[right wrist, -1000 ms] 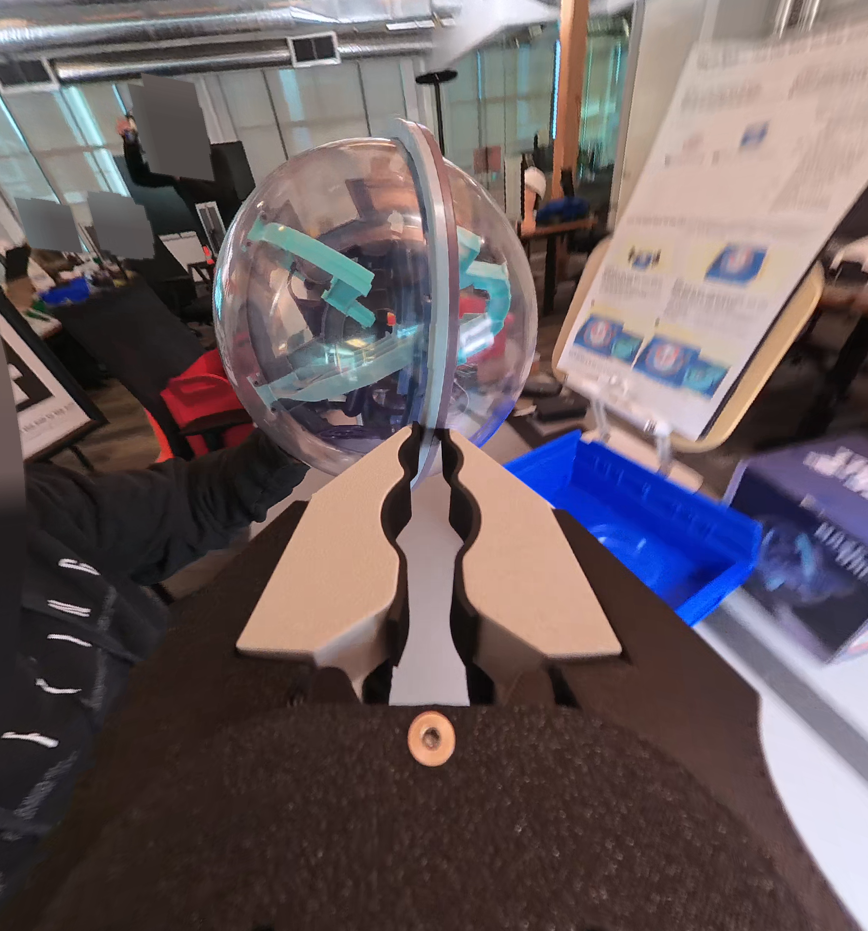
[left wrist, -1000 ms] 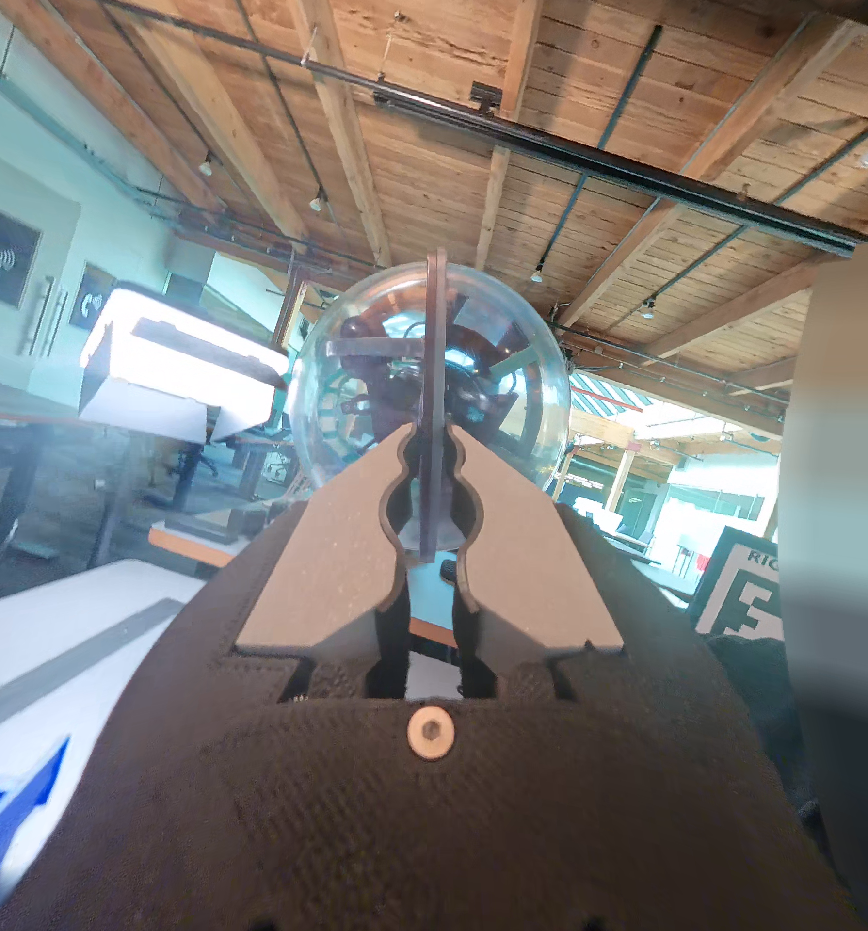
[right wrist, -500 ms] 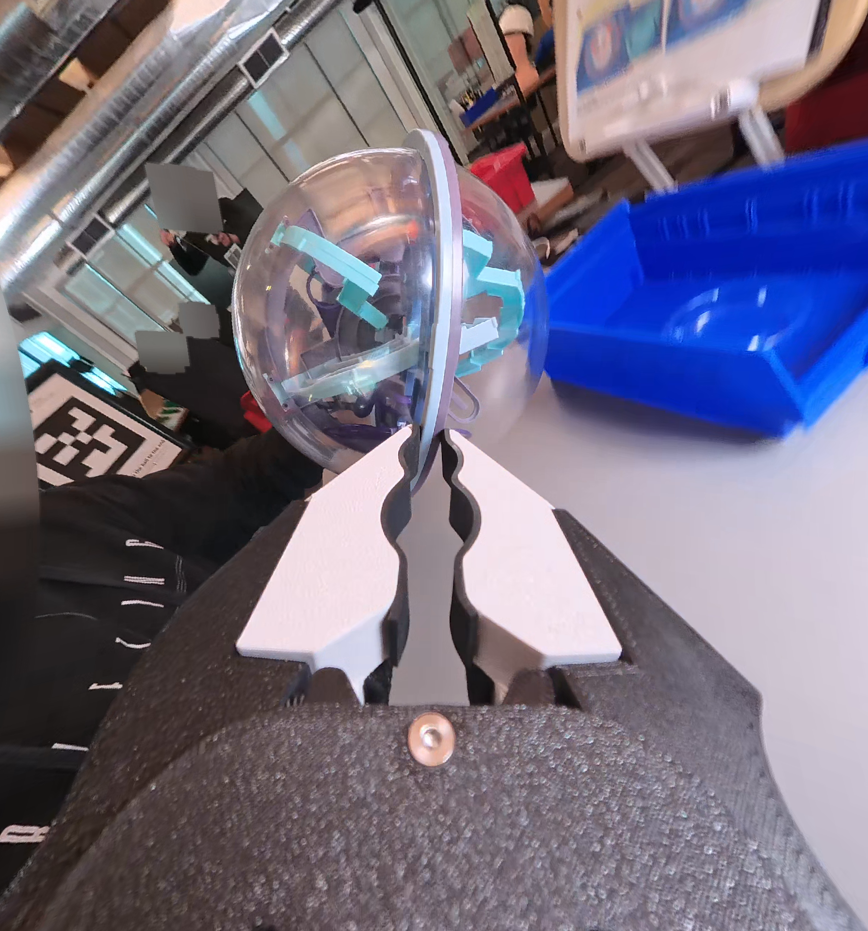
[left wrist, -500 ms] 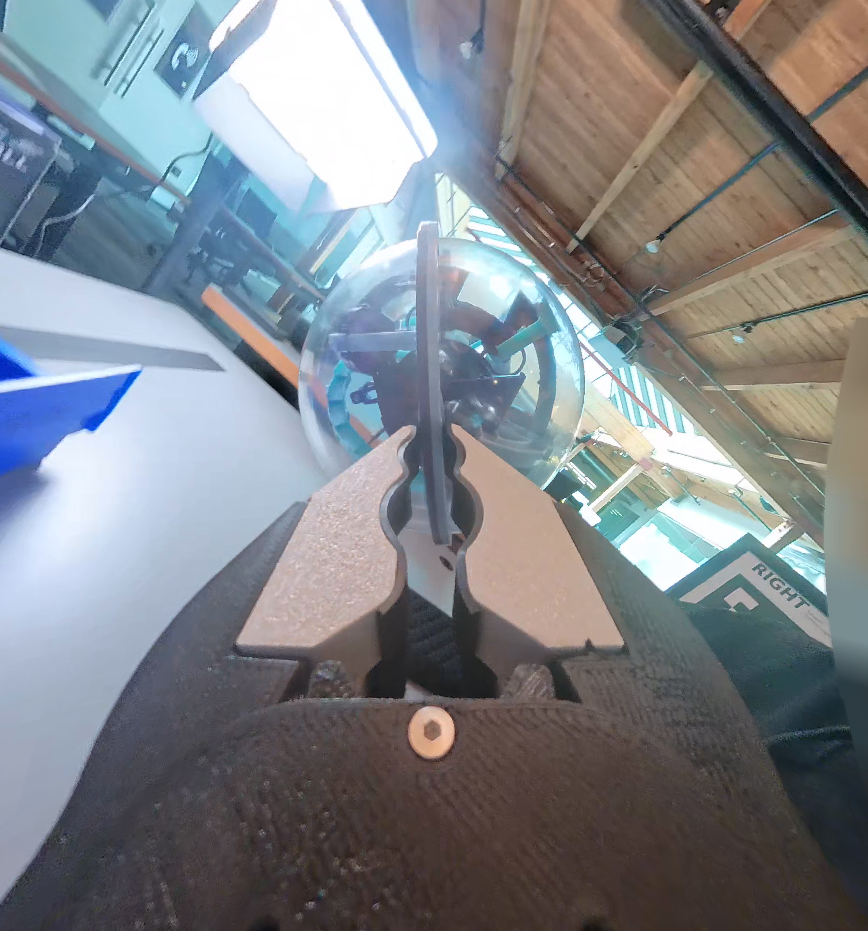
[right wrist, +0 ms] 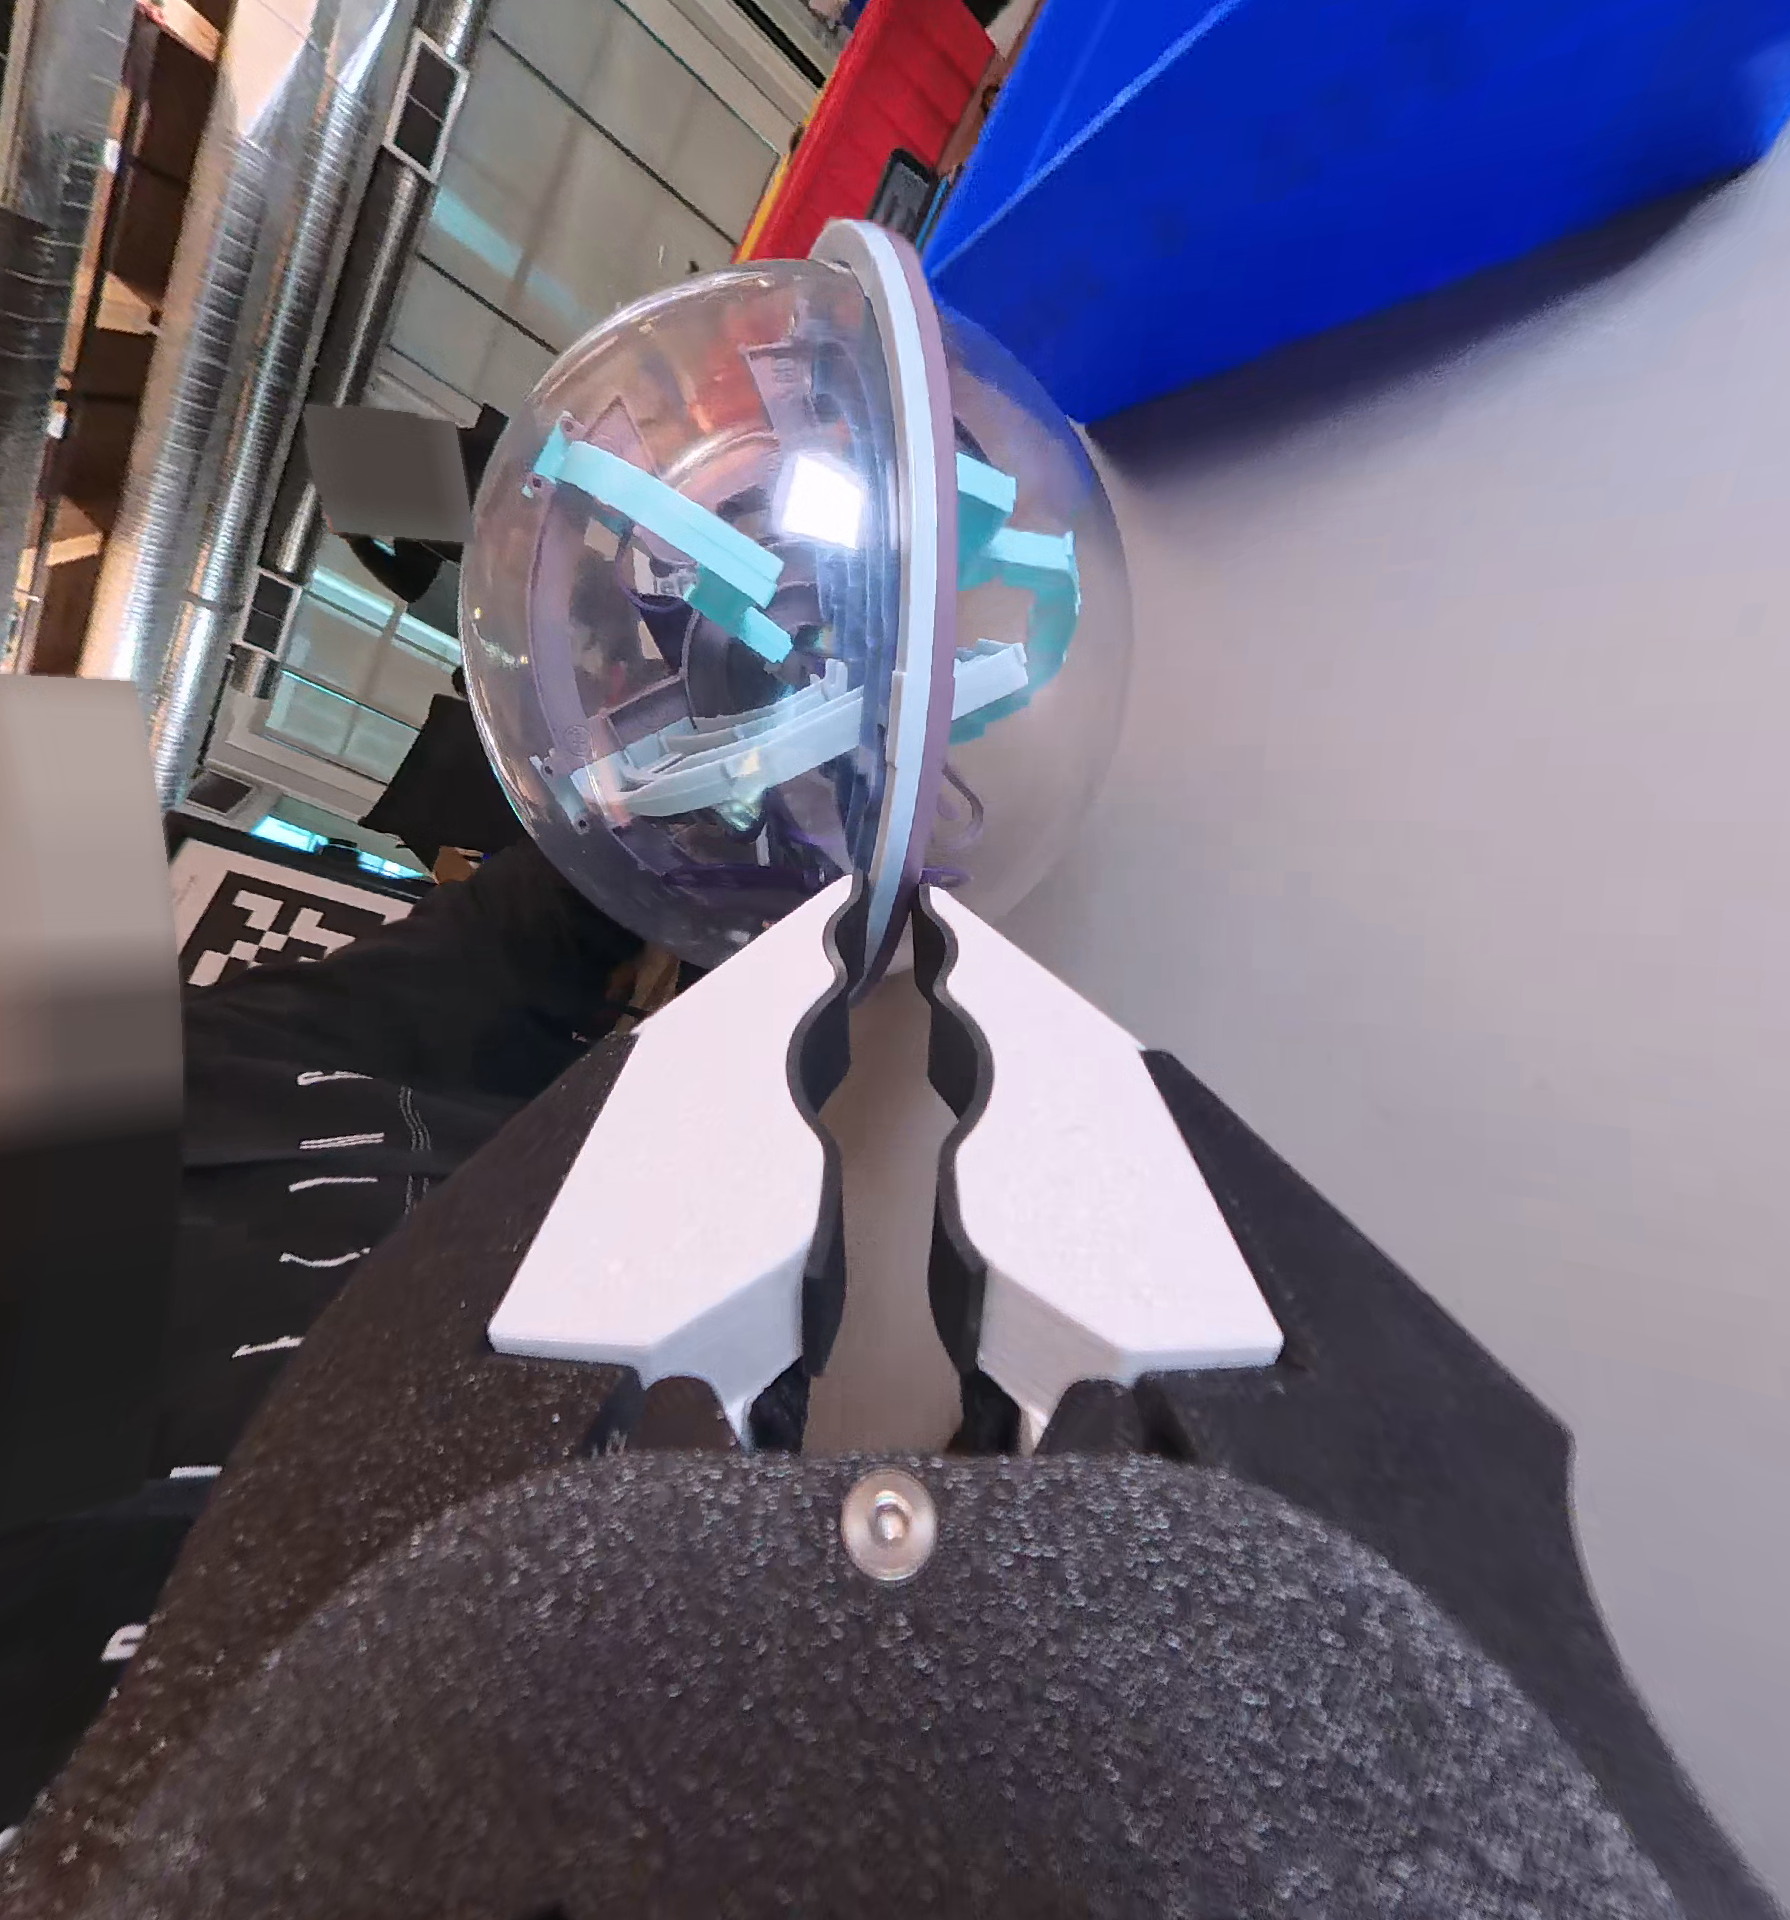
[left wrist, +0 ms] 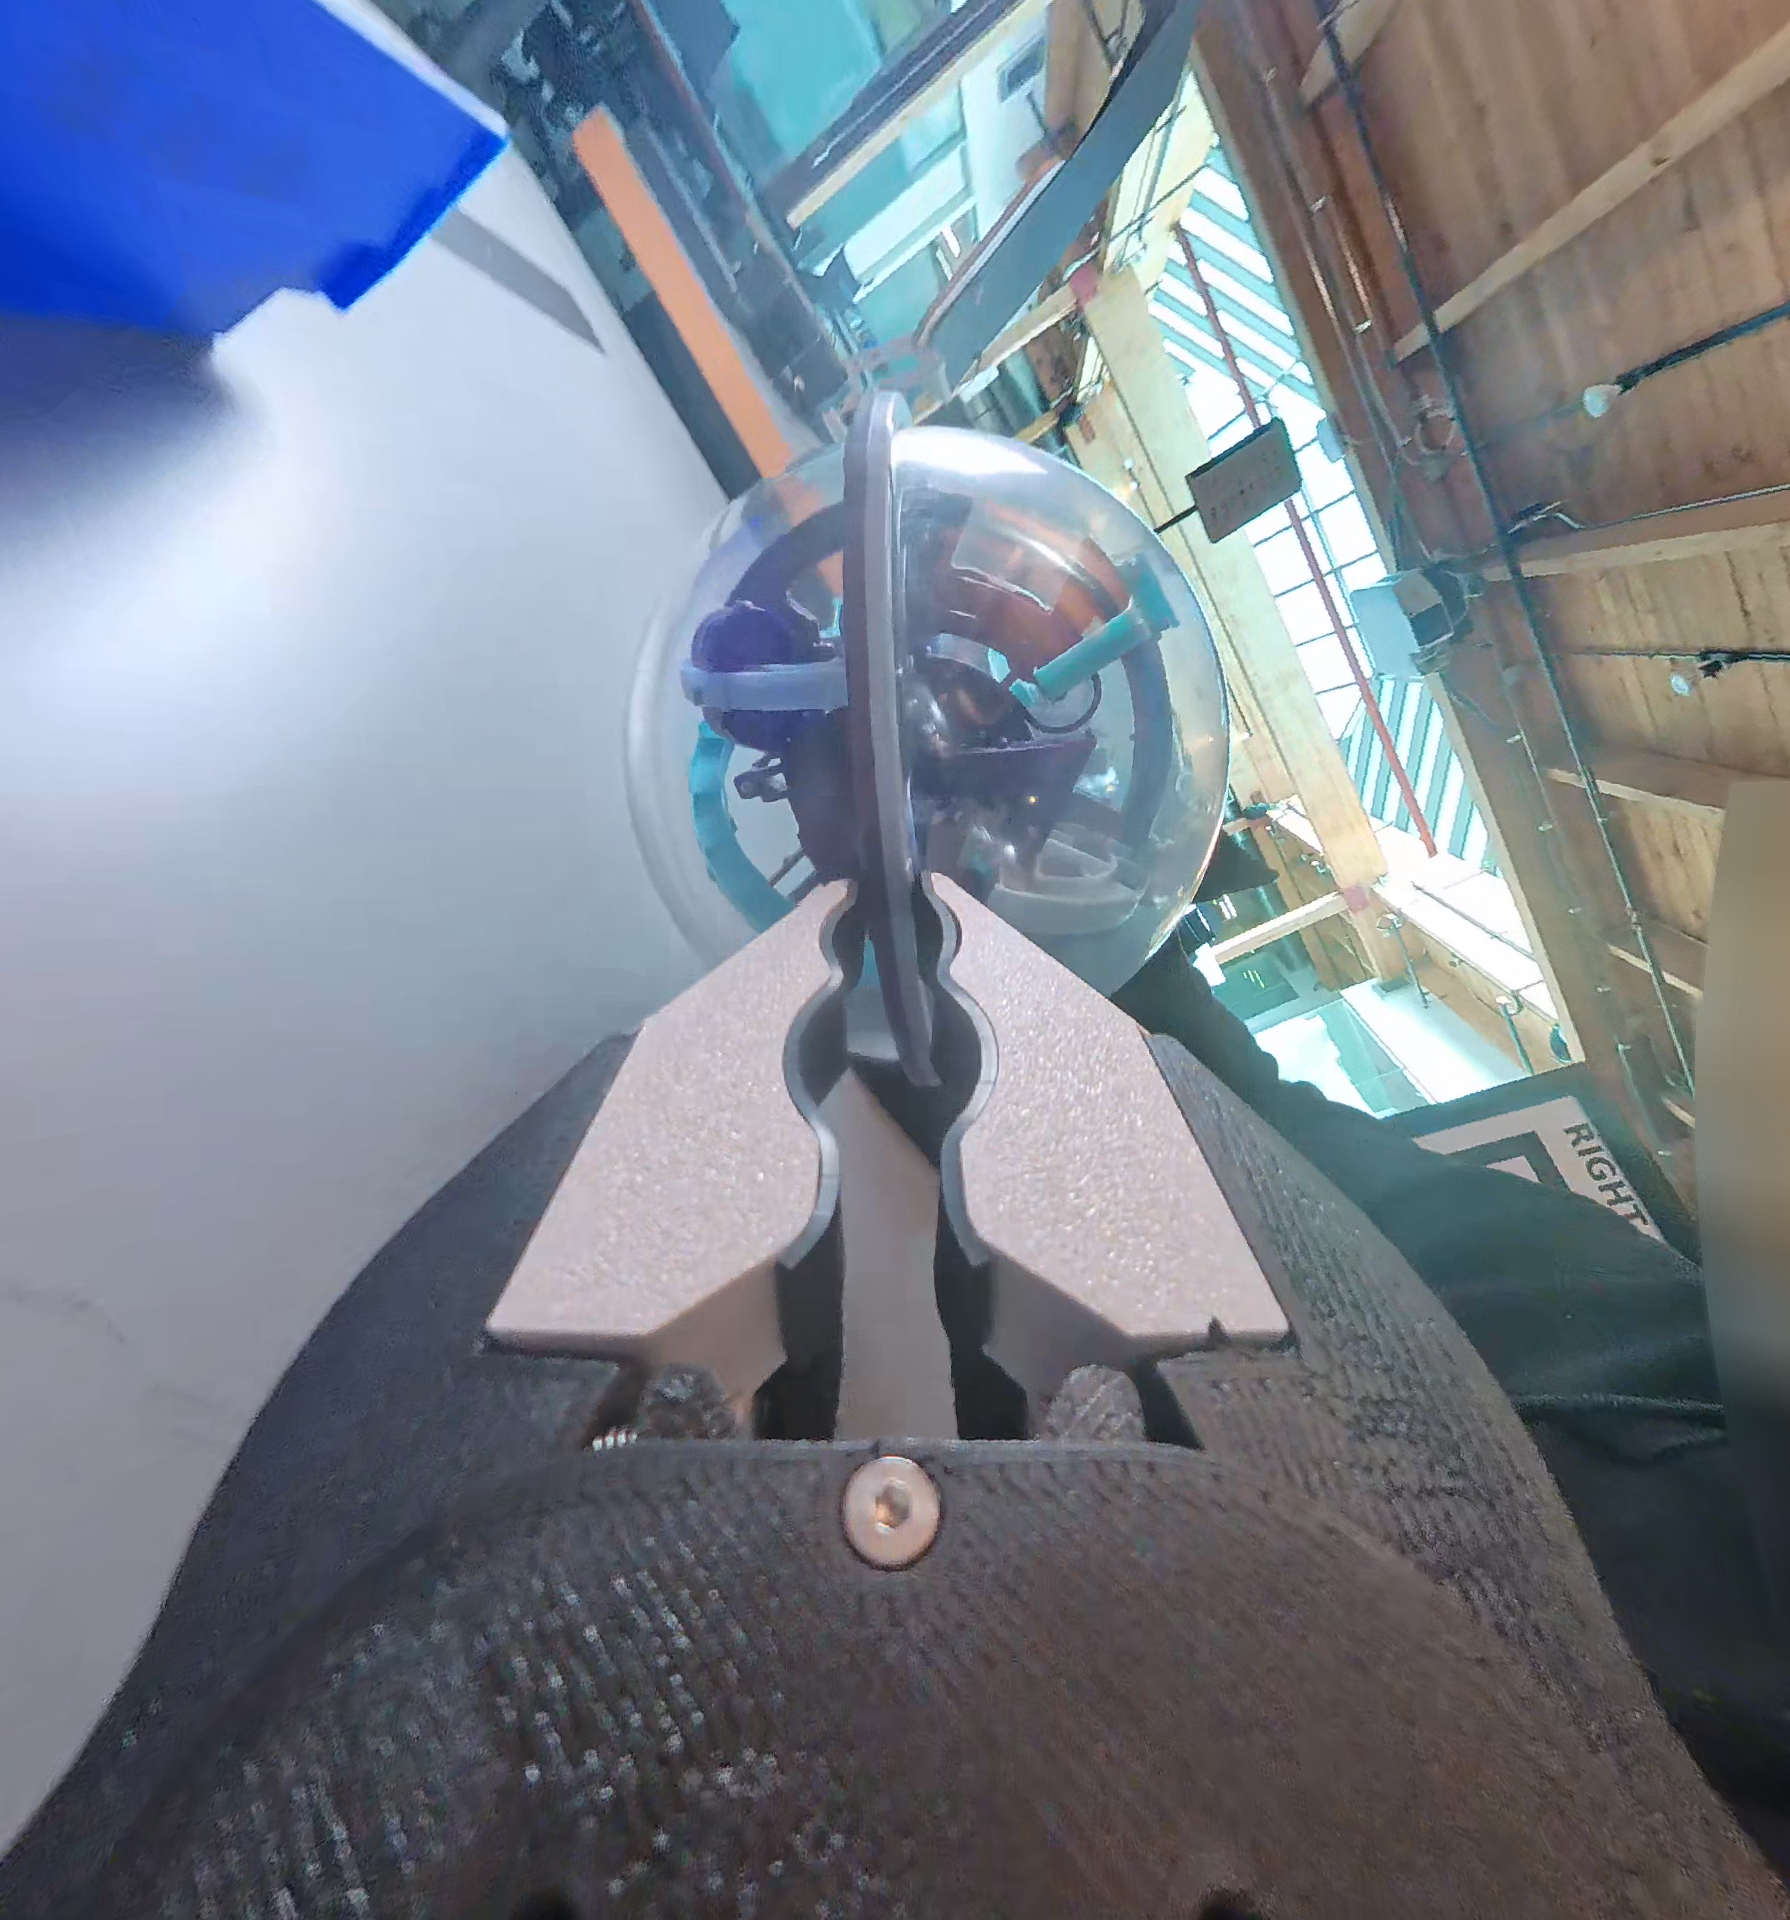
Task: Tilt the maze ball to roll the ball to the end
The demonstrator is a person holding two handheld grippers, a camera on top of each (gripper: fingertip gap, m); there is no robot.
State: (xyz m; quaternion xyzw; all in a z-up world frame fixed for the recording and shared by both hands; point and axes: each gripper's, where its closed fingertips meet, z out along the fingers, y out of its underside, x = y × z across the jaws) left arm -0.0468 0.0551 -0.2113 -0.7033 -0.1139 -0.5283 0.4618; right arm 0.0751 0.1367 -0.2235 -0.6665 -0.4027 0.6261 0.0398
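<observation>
Maze ball (left wrist: 927,707) dead ahead of both tools — left tool (left wrist: 889,894), right tool (right wrist: 886,904) each clamp its flat rim, opposite sides; rim plane in line with fingers, counter (right wrist: 1493,831) alongside.

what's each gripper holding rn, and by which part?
Both hold the same clear maze ball. The left gripper and the right gripper each pinch its flat equatorial rim edge-on between the fingertips, not the dome.

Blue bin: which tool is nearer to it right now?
Cannot tell; both tools grip the maze ball's rim. Blue bin lies beyond the right tool, and up-left of the left tool.
</observation>
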